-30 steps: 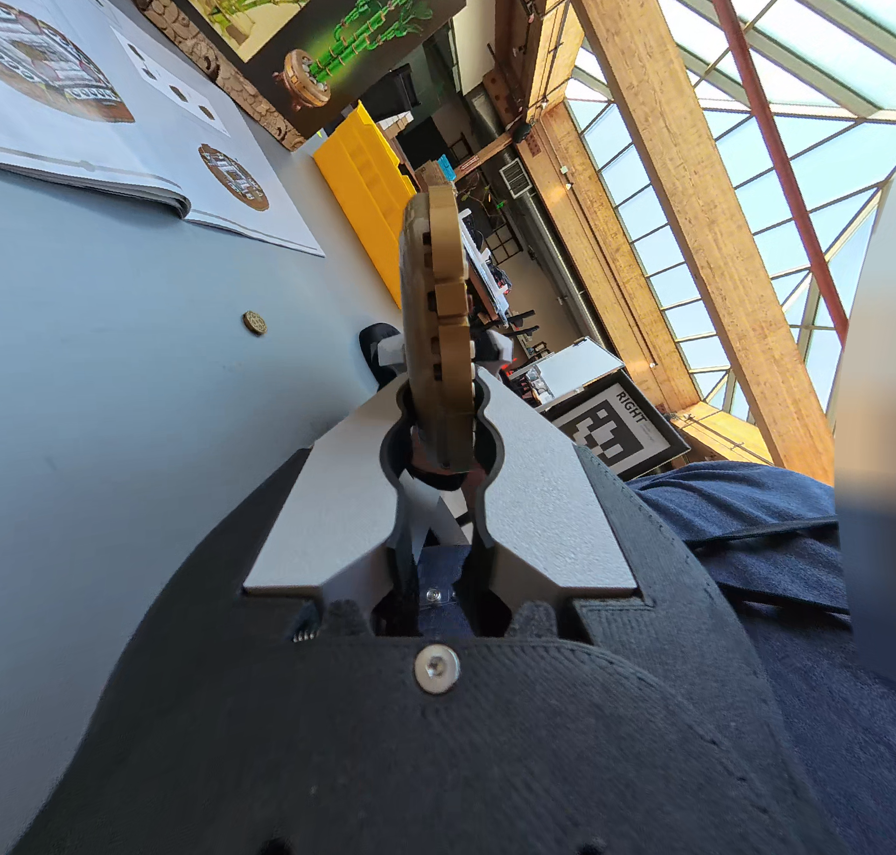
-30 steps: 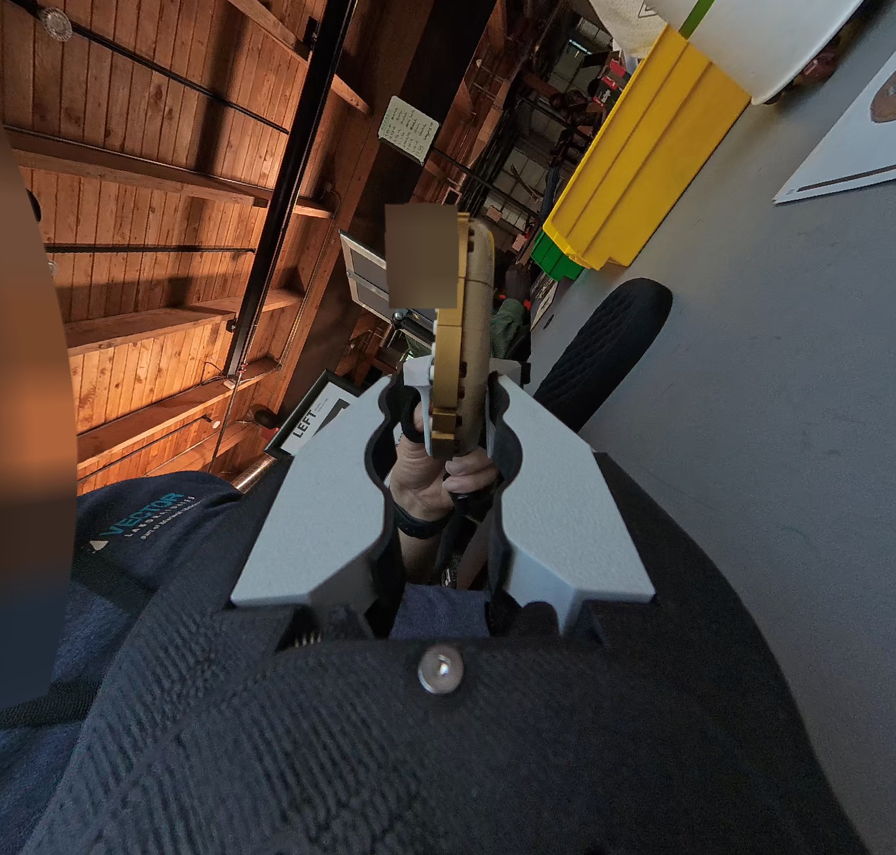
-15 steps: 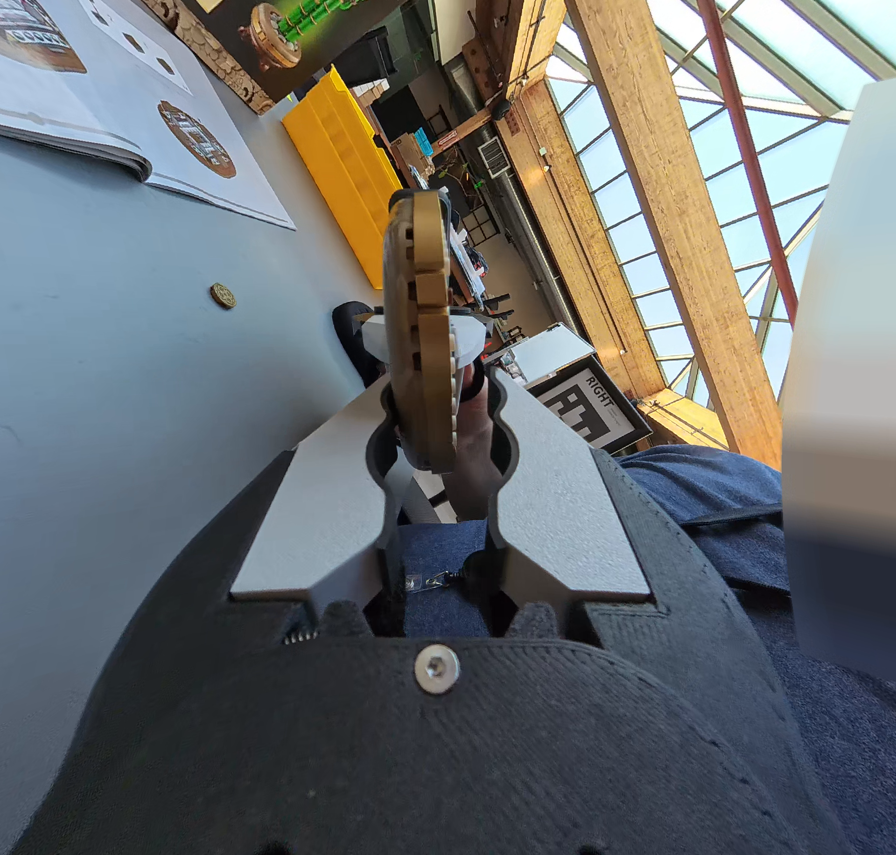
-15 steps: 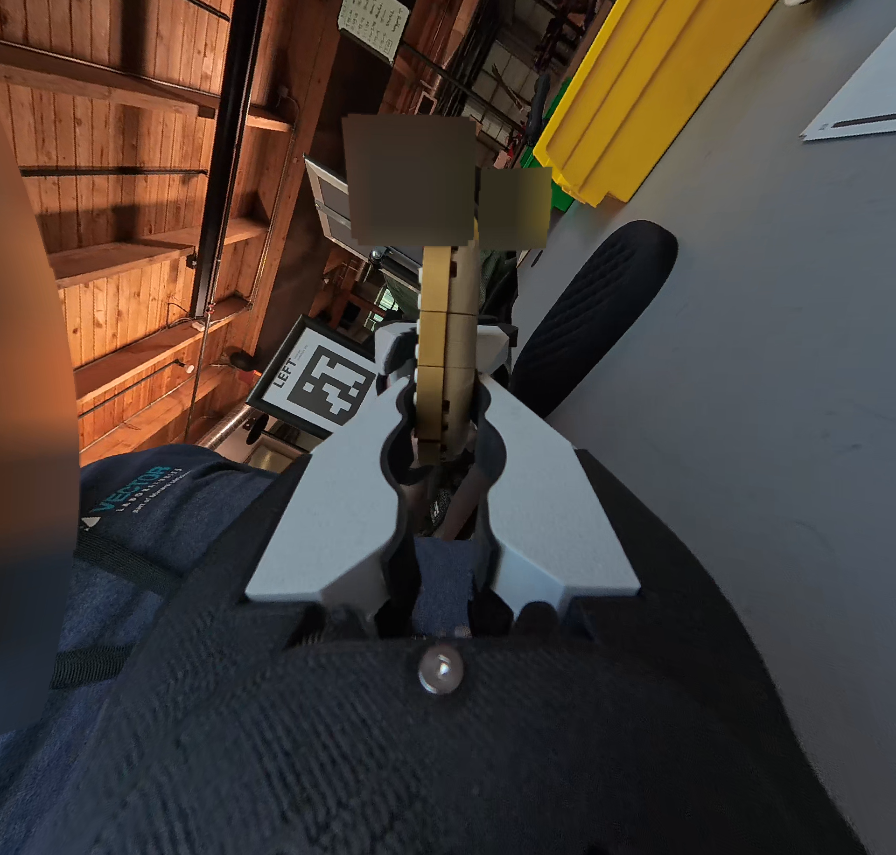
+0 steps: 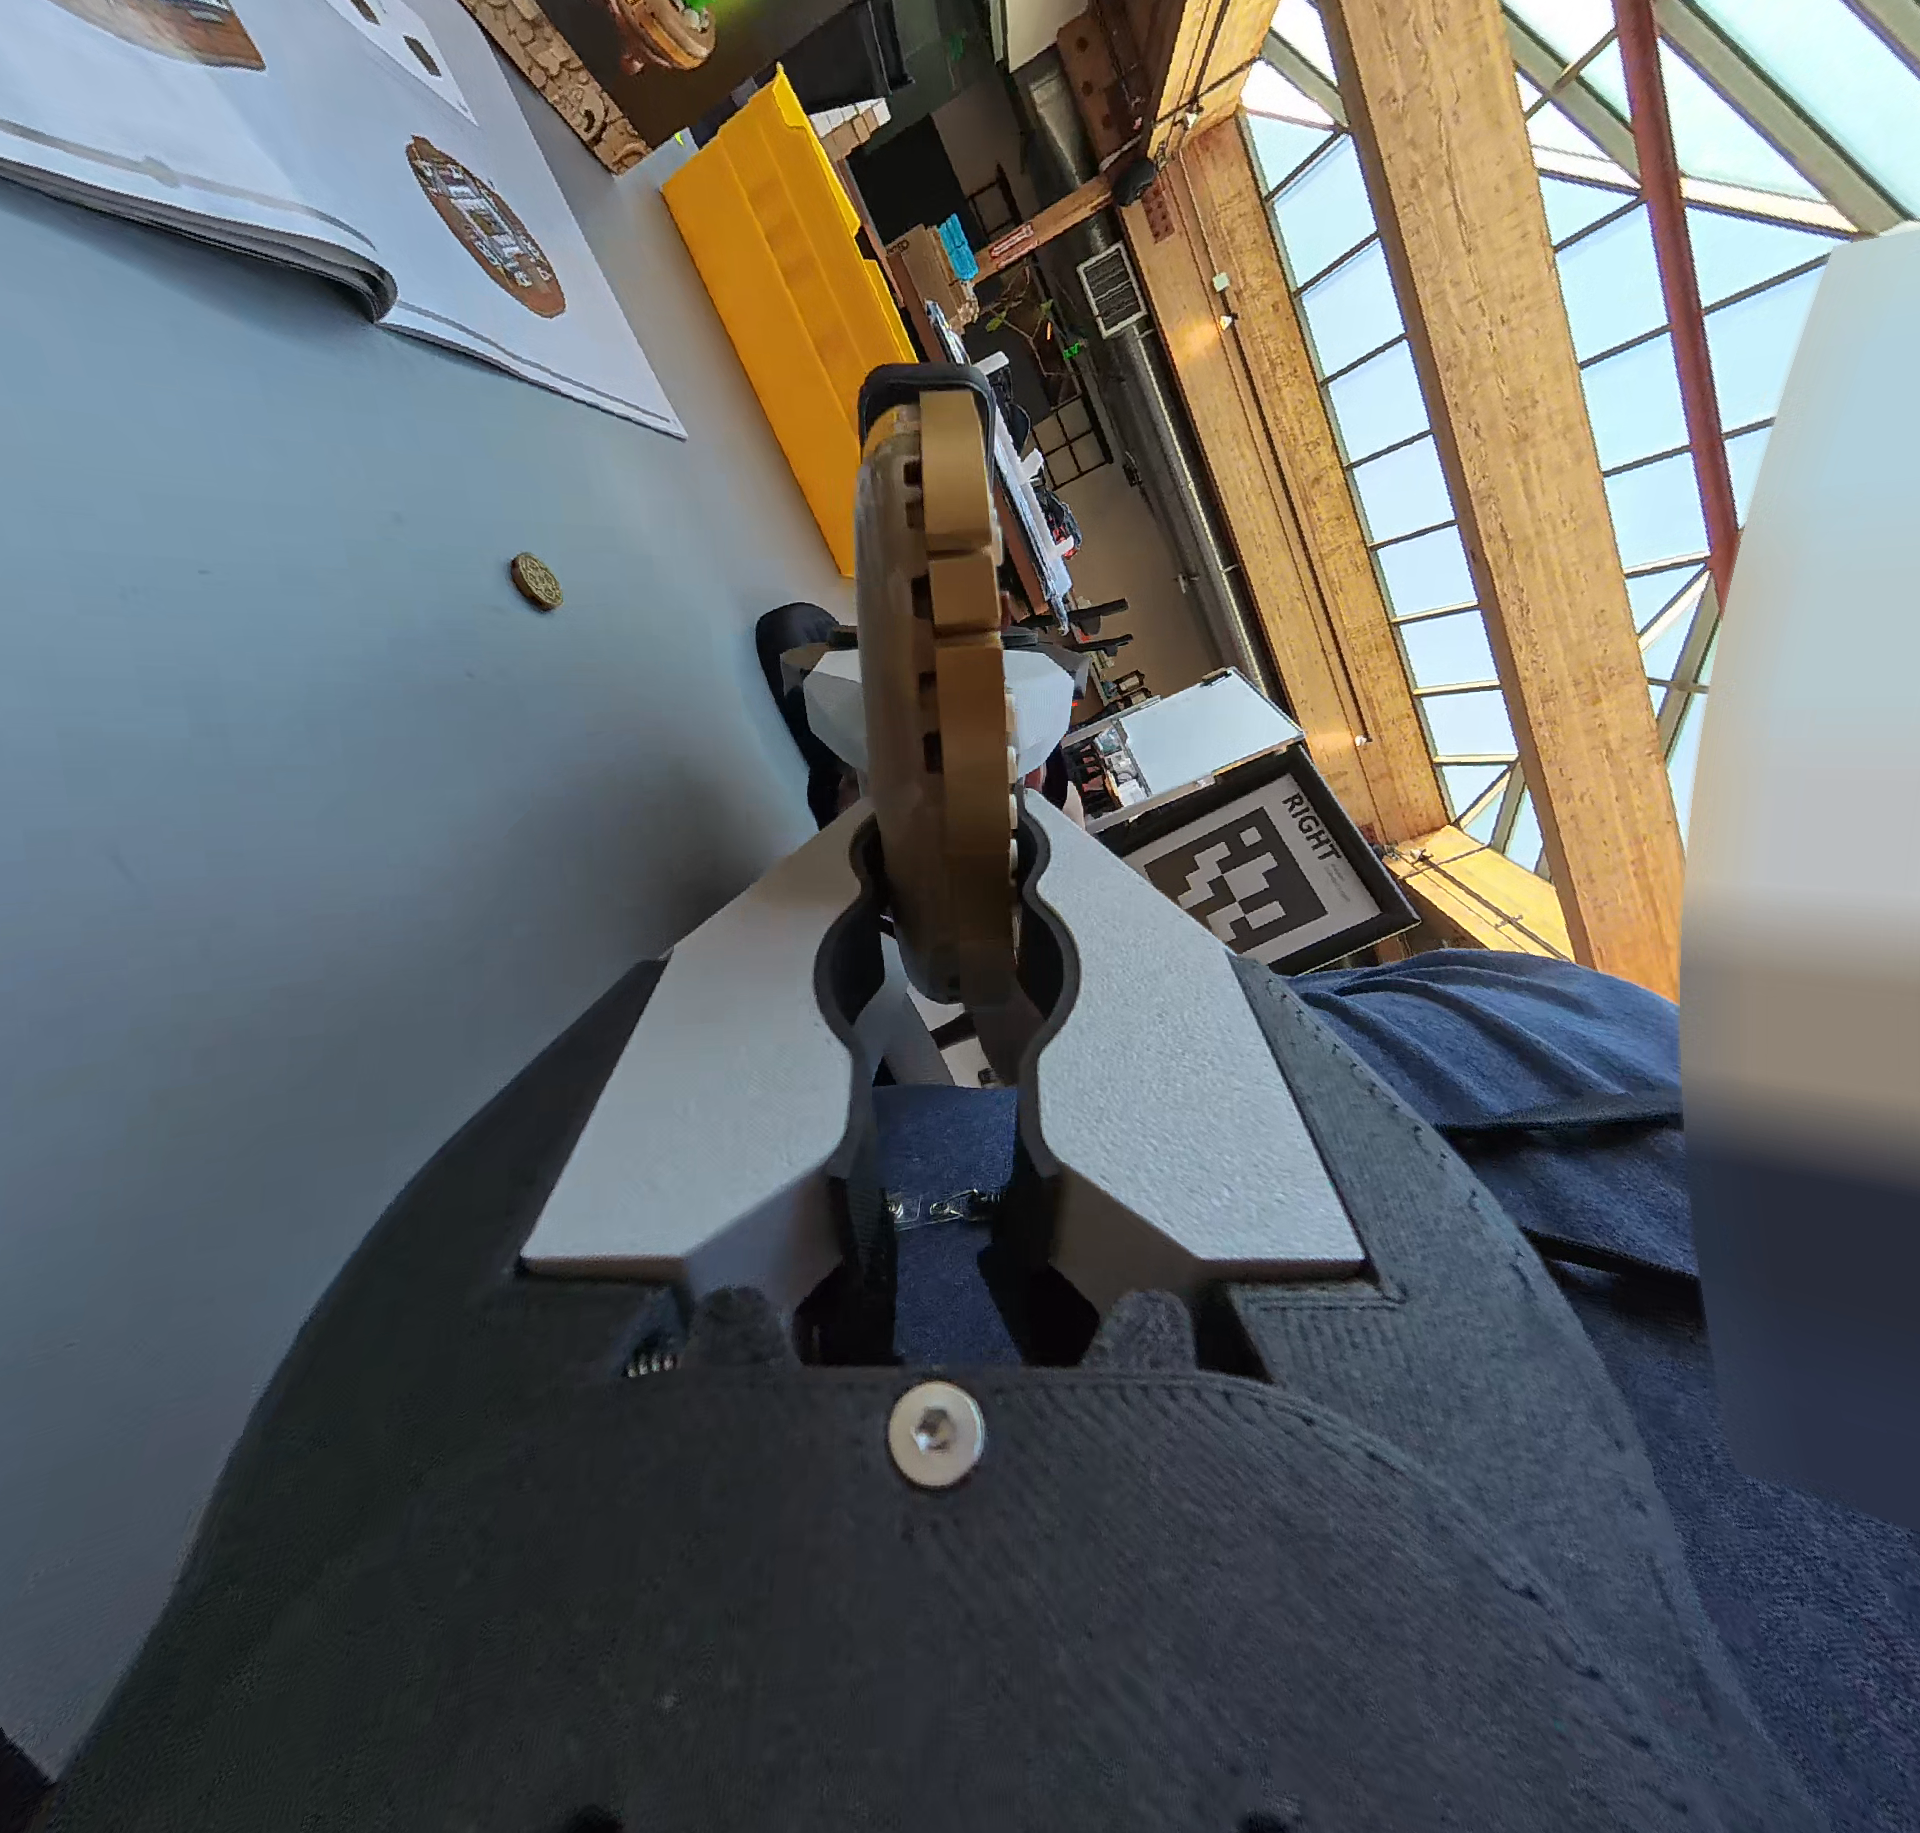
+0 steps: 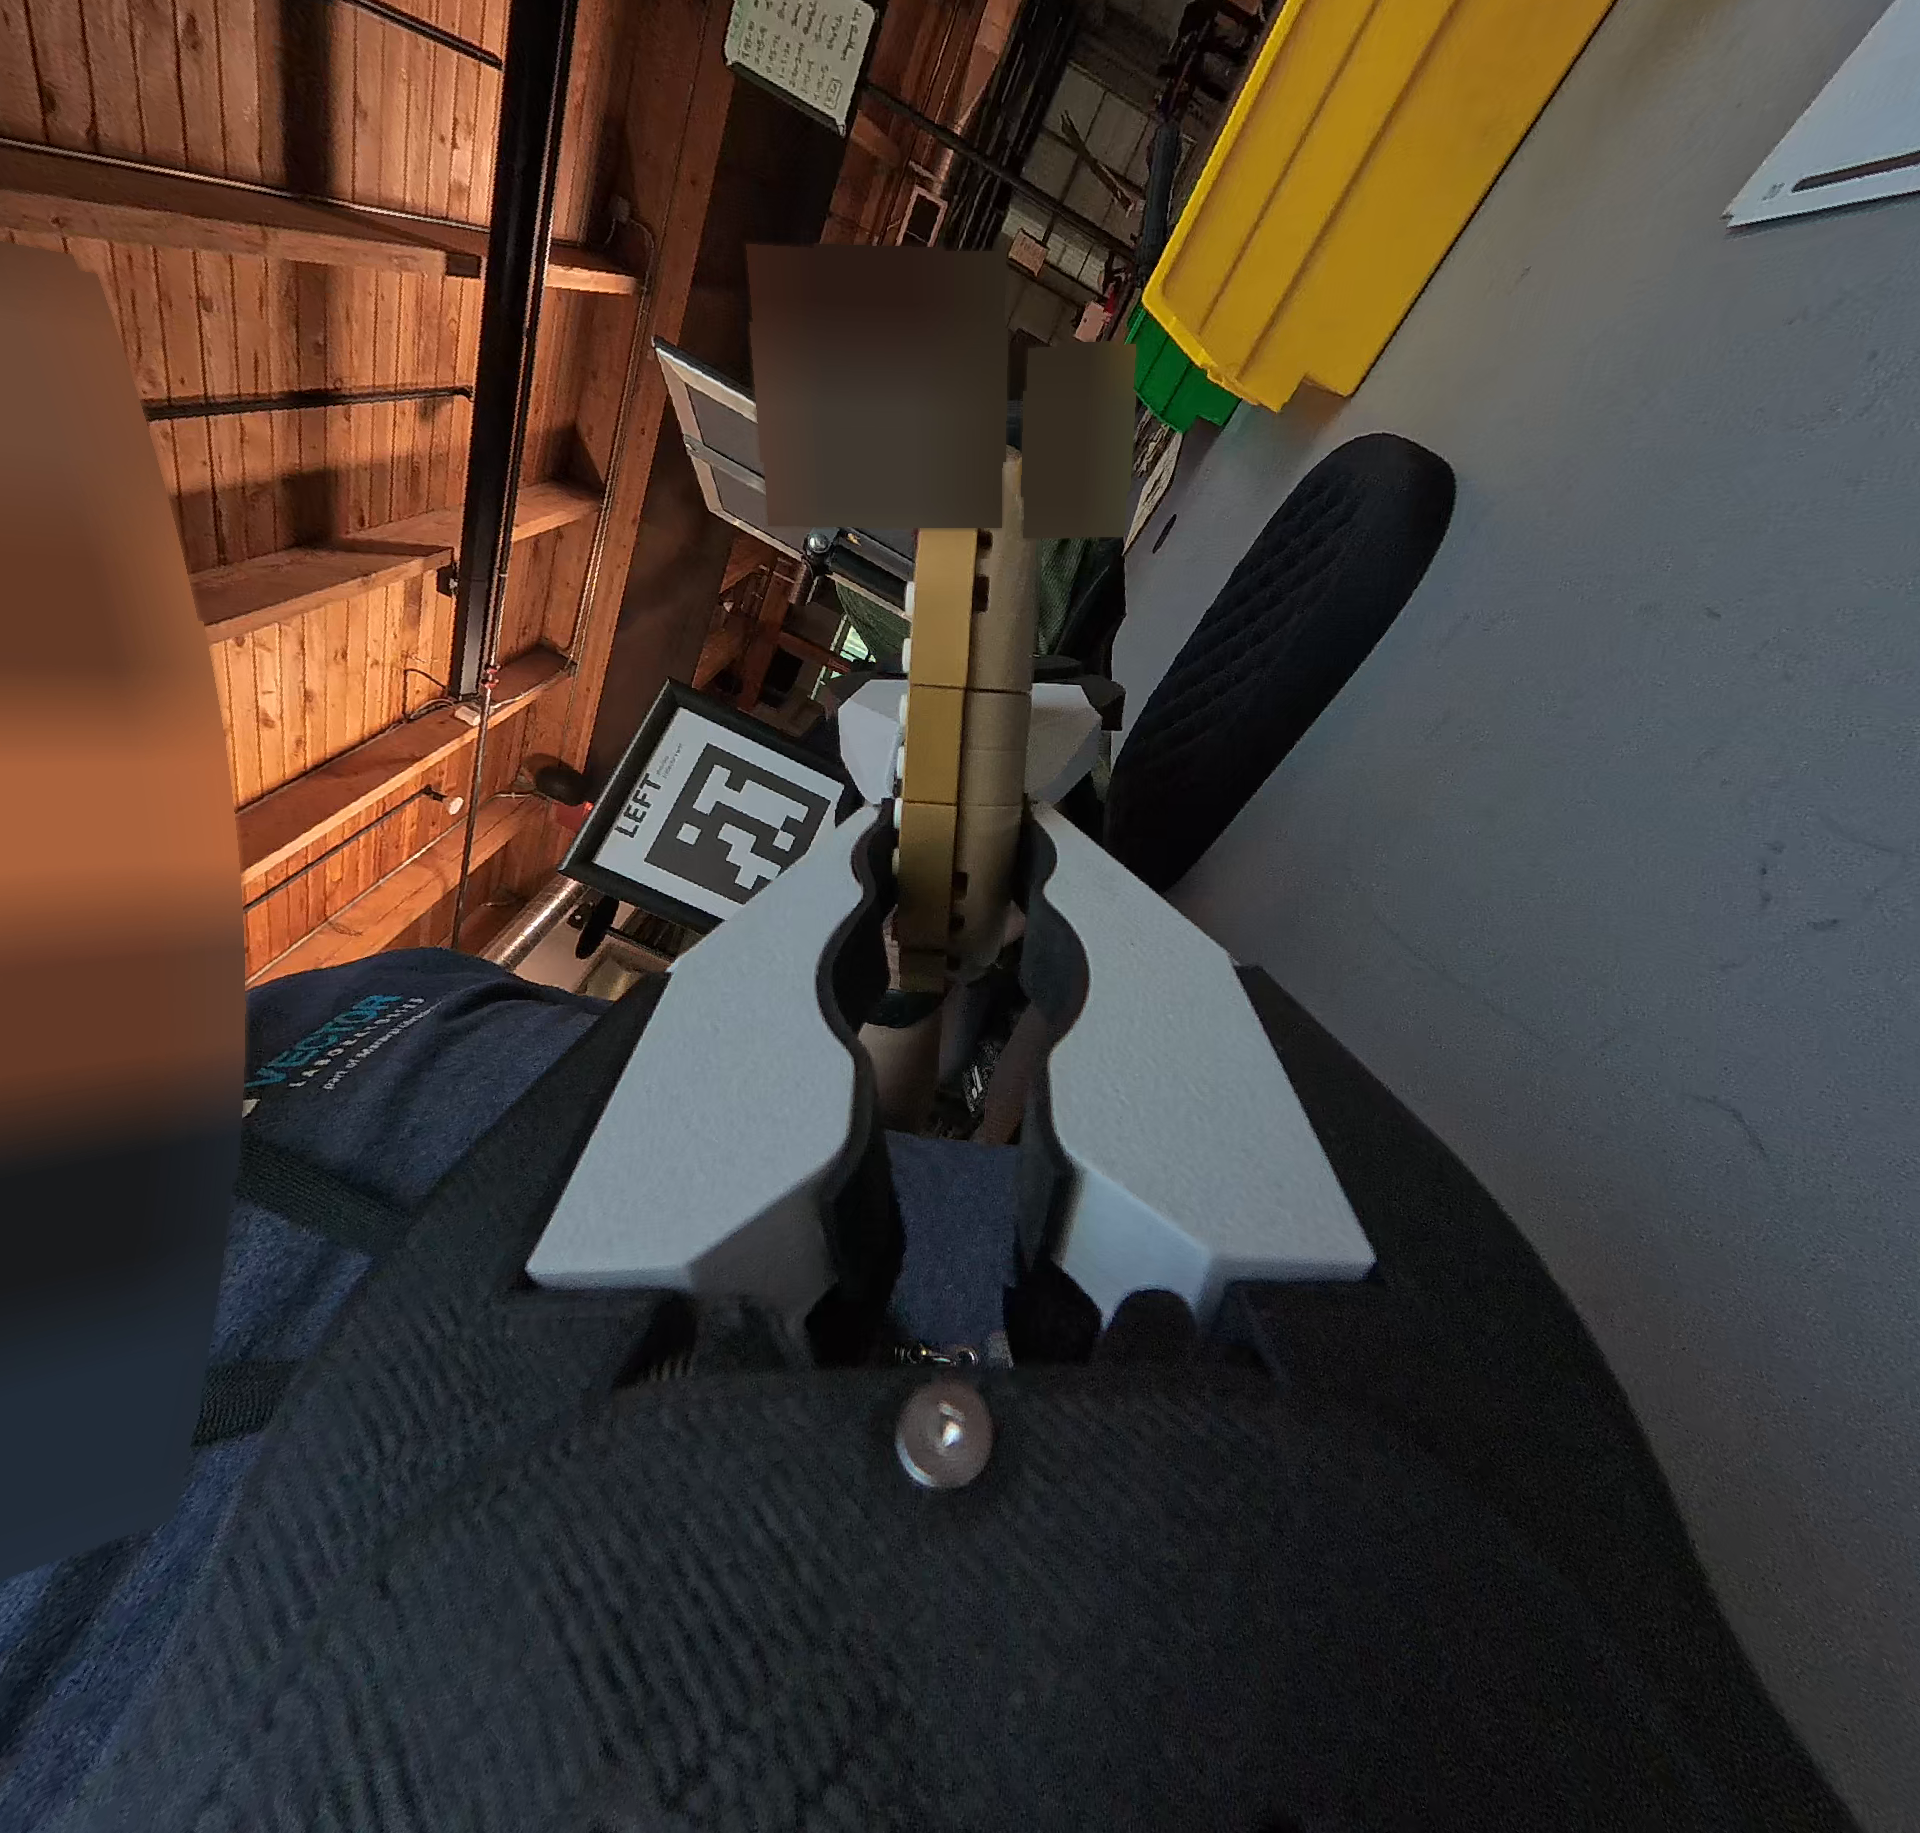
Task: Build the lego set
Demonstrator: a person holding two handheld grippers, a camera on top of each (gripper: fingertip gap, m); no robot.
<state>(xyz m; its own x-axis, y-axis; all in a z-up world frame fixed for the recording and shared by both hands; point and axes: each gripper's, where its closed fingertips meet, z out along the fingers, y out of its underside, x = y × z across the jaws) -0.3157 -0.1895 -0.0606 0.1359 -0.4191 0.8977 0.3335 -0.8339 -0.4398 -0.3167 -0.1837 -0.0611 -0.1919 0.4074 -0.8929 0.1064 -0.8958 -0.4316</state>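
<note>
In the left wrist view, the left gripper has its fingers closed on the near edge of a round gold lego disc, held edge-on and lifted off the grey table. The right gripper pinches the same disc from the far side, its pale fingertips showing on either side of the rim. An open instruction booklet, a small gold round piece lying loose on the table, and a yellow bin sit beyond. The step in hand looks like pressing the disc's layers together between both tools; next, the person probably needs a firm, even squeeze, then a check against the booklet. Compared with half a second ago, the view has swung so that the booklet and the loose piece lie further right and lower, and the disc sits deeper between the fingers.

In the right wrist view, the right gripper grips the disc by its near edge, with the left gripper's pale fingertips clamped on the far side. The yellow bin and table lie to the right. Against the earlier frame, the pose is nearly unchanged, shifted only slightly.
</note>
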